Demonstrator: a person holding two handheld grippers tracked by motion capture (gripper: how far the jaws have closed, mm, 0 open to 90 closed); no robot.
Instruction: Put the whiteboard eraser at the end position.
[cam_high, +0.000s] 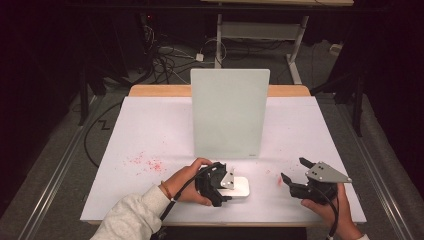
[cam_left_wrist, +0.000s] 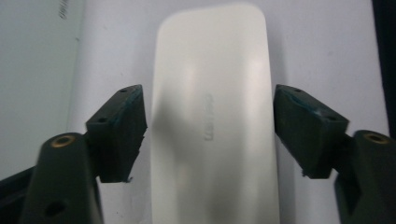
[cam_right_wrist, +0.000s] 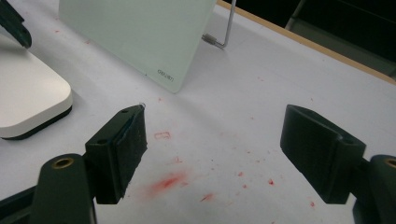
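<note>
Two hand-held grippers work over a white-covered desk, where an upright pale glass board stands on a wire prop beyond both of them. Nearer the person lies the thing in hand, a white rounded-corner block with a dark underside, flat on the desk and directly ahead of the left hand-held gripper, between that tool and the right one. In the left gripper view the block runs lengthwise straight away from the camera, its long axis in line with the tool, and the jaws stand apart on either flank of it, each just beside a long edge with no contact that can be made out. The right hand-held gripper sits well apart to the block's far side, jaws spread wide over nothing but red smears on the desk; from there the block lies off to its left. The left tool is plainly the nearer, and a squeeze across the block's short width looks the likely next move.
</note>
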